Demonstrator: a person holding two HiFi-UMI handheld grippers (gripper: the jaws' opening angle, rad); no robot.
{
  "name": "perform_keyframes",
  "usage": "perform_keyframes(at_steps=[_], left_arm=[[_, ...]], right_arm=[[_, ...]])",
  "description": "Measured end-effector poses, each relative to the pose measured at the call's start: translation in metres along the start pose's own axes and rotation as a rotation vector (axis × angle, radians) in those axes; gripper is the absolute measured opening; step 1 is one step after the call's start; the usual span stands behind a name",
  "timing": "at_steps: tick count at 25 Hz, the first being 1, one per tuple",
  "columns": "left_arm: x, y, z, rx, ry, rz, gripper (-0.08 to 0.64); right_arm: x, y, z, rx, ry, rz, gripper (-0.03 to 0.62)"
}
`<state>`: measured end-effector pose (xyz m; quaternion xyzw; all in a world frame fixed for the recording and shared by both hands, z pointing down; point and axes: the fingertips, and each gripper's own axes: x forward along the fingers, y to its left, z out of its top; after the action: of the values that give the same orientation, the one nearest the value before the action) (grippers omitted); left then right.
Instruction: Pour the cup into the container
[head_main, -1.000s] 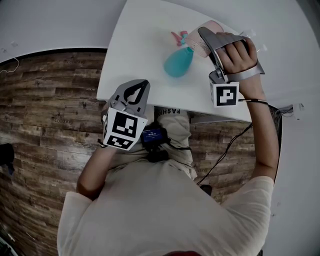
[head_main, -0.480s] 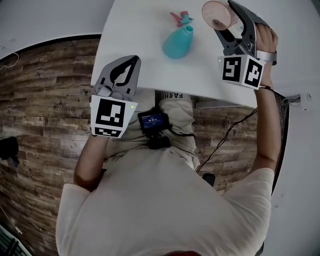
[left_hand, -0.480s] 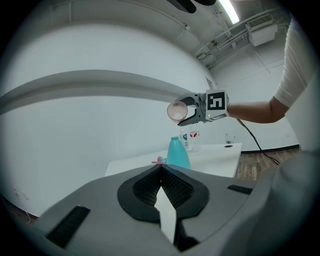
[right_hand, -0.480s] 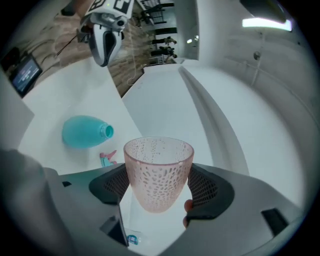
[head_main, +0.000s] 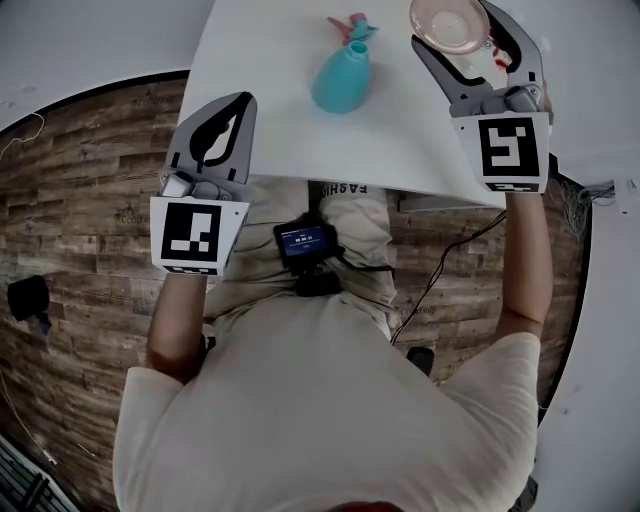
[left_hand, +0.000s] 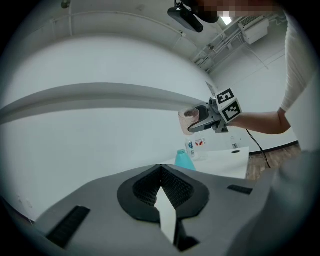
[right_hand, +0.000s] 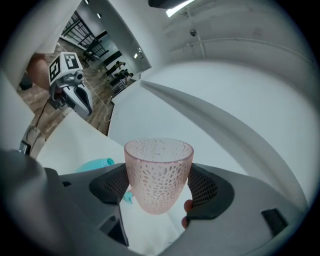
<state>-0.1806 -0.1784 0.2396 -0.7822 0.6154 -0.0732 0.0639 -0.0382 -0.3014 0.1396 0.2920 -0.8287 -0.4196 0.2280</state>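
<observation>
My right gripper (head_main: 455, 30) is shut on a pink dimpled glass cup (head_main: 450, 25), held upright above the white table's (head_main: 270, 110) far right part. In the right gripper view the cup (right_hand: 157, 172) sits between the pads, with nothing visible inside. A teal bottle-shaped container (head_main: 338, 82) stands on the table left of the cup, also seen past the jaws (right_hand: 95, 165). My left gripper (head_main: 240, 100) hovers shut and holding nothing at the table's near left edge. From the left gripper view I see the cup (left_hand: 190, 120) raised above the container (left_hand: 184, 160).
A pink and teal spray cap (head_main: 350, 27) lies beyond the container. Small clear bottles (left_hand: 195, 147) stand at the table's far side. A cable (head_main: 450, 280) hangs below the table's near edge over the wooden floor (head_main: 90, 200).
The right gripper has swung the cup from tilted at the container's mouth back to upright and carried it up and away. The left gripper has drifted left.
</observation>
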Motion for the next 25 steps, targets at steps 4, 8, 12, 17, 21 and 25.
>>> perform_keyframes(at_steps=[4,8,12,17,21,25], left_arm=[[0.004,-0.003,0.007,-0.009,-0.018,0.008,0.011],[0.007,-0.001,0.015,-0.008,-0.035,0.021,0.011],[0.009,0.006,0.018,-0.018,-0.044,0.016,0.011],[0.012,0.015,0.024,-0.041,-0.057,0.024,0.011],[0.016,0.018,0.027,-0.06,-0.061,0.021,0.011],[0.022,0.016,0.024,-0.096,-0.048,0.006,0.011]], right_arm=[[-0.009,0.0,0.002,0.097,-0.055,-0.003,0.362],[-0.014,0.0,0.002,0.191,-0.101,0.007,0.362],[-0.017,0.0,-0.005,0.296,-0.121,0.021,0.362],[-0.022,-0.005,-0.022,0.464,-0.169,0.04,0.362],[-0.027,-0.007,-0.04,0.531,-0.161,0.041,0.362],[-0.032,-0.006,-0.057,0.589,-0.147,0.046,0.362]])
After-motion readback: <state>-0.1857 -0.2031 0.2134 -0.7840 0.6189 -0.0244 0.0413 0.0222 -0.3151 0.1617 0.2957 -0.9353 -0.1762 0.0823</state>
